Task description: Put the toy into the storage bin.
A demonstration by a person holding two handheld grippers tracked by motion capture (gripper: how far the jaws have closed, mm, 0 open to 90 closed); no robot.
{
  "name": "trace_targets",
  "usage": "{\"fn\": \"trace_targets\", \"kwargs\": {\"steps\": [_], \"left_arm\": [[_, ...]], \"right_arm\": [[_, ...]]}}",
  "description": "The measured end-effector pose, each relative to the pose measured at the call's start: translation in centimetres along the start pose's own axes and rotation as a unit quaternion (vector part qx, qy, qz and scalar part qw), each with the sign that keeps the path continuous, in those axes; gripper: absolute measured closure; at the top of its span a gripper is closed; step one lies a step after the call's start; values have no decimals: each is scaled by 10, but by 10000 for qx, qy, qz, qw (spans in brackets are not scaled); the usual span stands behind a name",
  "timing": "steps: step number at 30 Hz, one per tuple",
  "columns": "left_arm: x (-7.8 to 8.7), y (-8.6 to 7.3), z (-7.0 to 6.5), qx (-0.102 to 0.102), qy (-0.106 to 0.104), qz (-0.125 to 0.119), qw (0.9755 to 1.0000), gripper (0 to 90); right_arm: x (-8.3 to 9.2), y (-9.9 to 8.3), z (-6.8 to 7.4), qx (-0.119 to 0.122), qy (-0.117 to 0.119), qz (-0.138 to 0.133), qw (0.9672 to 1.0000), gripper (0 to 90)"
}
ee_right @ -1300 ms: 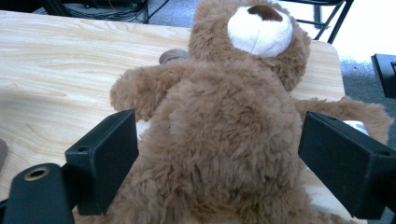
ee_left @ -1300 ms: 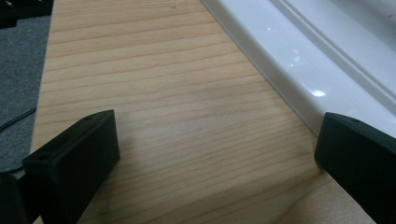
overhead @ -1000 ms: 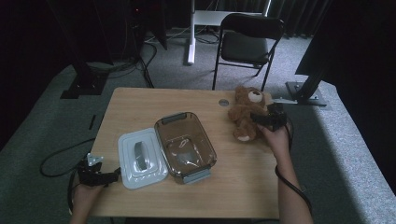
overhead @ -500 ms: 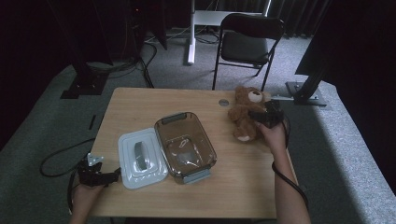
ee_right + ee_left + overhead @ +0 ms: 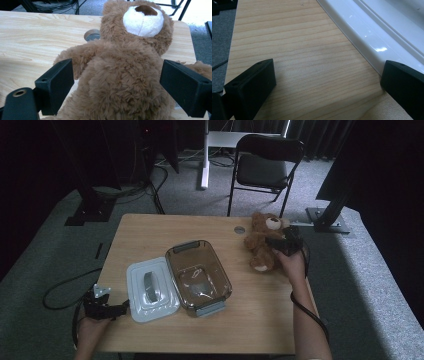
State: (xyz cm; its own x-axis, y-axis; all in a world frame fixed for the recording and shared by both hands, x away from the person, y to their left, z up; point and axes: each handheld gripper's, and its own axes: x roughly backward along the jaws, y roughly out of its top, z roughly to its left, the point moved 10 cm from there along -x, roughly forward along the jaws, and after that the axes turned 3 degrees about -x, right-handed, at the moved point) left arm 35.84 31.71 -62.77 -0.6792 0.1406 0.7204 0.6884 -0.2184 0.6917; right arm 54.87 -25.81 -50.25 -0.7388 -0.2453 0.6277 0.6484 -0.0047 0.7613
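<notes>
A brown teddy bear (image 5: 262, 240) lies on its back at the table's far right. My right gripper (image 5: 278, 244) is open over its belly; in the right gripper view the jaws stand on either side of the bear's torso (image 5: 120, 82), apart from it. A clear tinted container (image 5: 198, 275) sits mid-table with its white lid (image 5: 151, 288) lying beside it on the left. My left gripper (image 5: 120, 309) rests open at the near left edge; its right jaw is close to the lid's rim (image 5: 362, 42).
The wooden table (image 5: 150, 235) has a round grommet (image 5: 239, 229) near the bear's head. A black folding chair (image 5: 265, 162) stands behind the table. Cables trail on the grey carpet at the left.
My right gripper has shifted slightly left and down over the bear's body. The left gripper has stayed in place.
</notes>
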Motion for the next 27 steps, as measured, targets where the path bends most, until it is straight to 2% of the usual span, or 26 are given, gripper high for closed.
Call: {"fn": "trace_targets", "kwargs": {"steps": [7, 14, 18, 21, 23, 25, 27], "left_arm": [[0, 0, -1, -7, -15, -9, 10000, 6], [0, 0, -1, -19, -26, -8, 10000, 6], [0, 0, -1, -15, -26, -10, 10000, 6], [0, 0, -1, -16, -27, -11, 10000, 6], [0, 0, -1, -17, -29, -13, 10000, 6], [0, 0, -1, -27, -33, -13, 10000, 6], [0, 0, -1, -29, -34, -14, 10000, 6]], "right_arm": [[-10, -2, -4, -84, -16, 92, 9999, 113], [-25, -6, -9, -315, -41, 217, 9993, 113], [-37, -11, -11, -373, -134, 353, 9986, 109], [-48, -18, -17, -434, -343, 507, 9972, 104], [-53, -22, -21, -567, -383, 544, 9962, 102], [-56, -27, -23, -692, -315, 602, 9953, 101], [-59, -33, -21, -679, -186, 740, 9948, 99]]}}
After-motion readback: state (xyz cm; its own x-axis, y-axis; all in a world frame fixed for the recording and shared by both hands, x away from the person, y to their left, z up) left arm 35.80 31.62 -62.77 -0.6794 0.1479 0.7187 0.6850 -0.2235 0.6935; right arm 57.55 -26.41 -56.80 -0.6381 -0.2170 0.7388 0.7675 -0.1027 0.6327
